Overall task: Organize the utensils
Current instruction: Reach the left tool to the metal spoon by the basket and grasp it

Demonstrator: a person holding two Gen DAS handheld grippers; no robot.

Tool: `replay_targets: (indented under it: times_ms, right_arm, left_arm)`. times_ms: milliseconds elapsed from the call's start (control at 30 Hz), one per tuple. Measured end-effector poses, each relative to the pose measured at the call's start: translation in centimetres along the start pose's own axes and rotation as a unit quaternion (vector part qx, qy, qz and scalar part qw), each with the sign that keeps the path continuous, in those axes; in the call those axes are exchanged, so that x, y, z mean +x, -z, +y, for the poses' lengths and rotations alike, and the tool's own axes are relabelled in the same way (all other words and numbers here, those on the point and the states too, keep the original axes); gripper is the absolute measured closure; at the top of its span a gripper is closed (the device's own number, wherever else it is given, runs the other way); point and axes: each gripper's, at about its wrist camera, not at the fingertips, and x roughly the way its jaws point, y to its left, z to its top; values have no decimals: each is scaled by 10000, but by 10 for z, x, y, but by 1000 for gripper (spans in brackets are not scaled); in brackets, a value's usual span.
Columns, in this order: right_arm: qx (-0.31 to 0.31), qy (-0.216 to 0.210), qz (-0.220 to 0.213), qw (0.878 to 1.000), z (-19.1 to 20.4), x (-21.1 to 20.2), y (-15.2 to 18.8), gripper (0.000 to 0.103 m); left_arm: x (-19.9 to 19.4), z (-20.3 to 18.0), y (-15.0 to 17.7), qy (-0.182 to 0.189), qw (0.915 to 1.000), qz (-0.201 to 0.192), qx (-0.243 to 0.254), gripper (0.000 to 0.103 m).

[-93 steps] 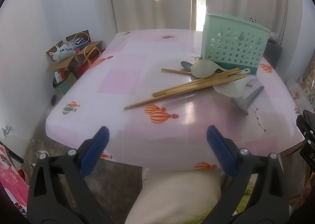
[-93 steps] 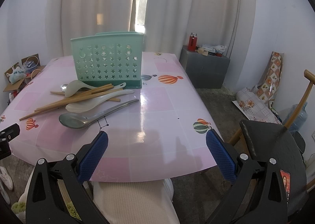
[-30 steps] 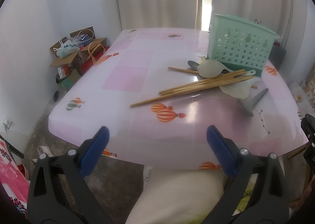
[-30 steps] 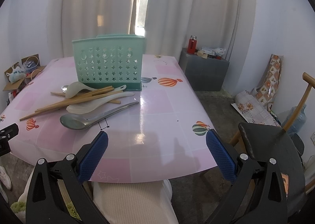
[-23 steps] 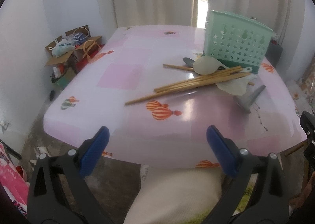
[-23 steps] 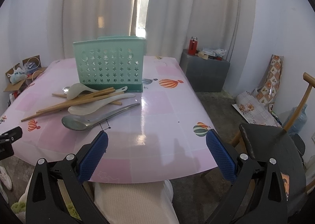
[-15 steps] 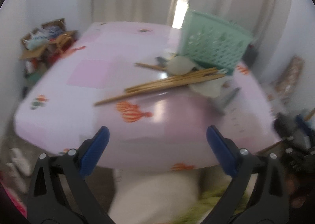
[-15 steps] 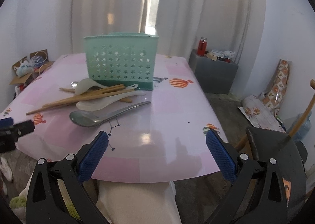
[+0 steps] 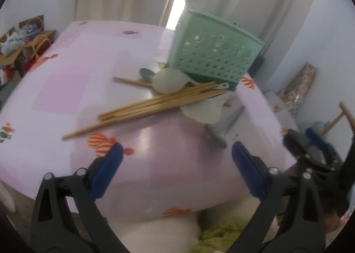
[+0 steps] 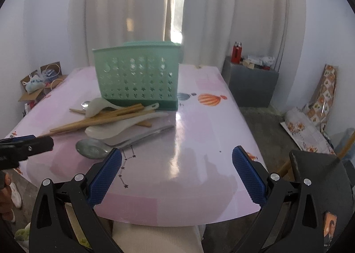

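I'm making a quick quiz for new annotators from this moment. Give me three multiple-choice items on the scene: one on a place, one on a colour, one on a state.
1. Where do the wooden chopsticks lie?
A. inside the holder
B. on the table in front of the holder
C. on the floor

2. What colour is the utensil holder?
A. mint green
B. red
C. black

3. How is the right gripper?
A. shut on the metal spoon
B. shut on a chopstick
C. open, holding nothing

Answers:
1 B, they rest in the pile with the white spoons on the pink tablecloth.
2 A, its star-pierced wall is mint green.
3 C, its blue fingers stand wide apart near the table edge; the metal spoon lies untouched.
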Motion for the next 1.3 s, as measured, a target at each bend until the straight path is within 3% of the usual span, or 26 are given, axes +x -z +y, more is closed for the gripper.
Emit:
replay_targets:
  times_ms: [67, 133, 233, 333, 500, 633, 900, 1067, 1300]
  right_arm:
    - [70, -8, 102, 9999, -4, 6, 2, 6]
    - [181, -35, 229, 9996, -9, 13, 4, 6]
    - [342, -90, 390, 9986, -16, 21, 7, 6]
    - [426, -154, 507, 9977, -20, 29, 8, 6]
    - [473, -235, 590, 9969, -21, 34, 12, 6]
    - [534, -262, 636, 9962, -22, 35, 14, 6]
    - [557, -243, 589, 9964, -23, 32, 14, 6]
    - [490, -221, 523, 9972, -19, 28, 13, 6]
    - [394, -191, 470, 9979, -14, 22, 11, 6]
  left_arm:
    - [2, -1, 0, 234, 9997, 42, -45, 15]
    - [7, -5, 0, 572, 9981, 211, -107, 32]
    - [17, -5, 1, 964, 9936, 479, -332, 47]
    - [29, -5, 0, 1236, 9881, 724, -555, 55]
    - [51, -2, -3, 1603, 9755, 1057, -1072, 59]
    - [67, 2, -5, 1626, 9692, 1229, -1384, 69]
    - [77, 6, -7, 1331, 9693, 1290, -1618, 89]
    - [73, 11, -5, 1133, 9726, 1222, -1622, 98]
    - [56, 17, -4, 804, 9810, 995, -1456, 100]
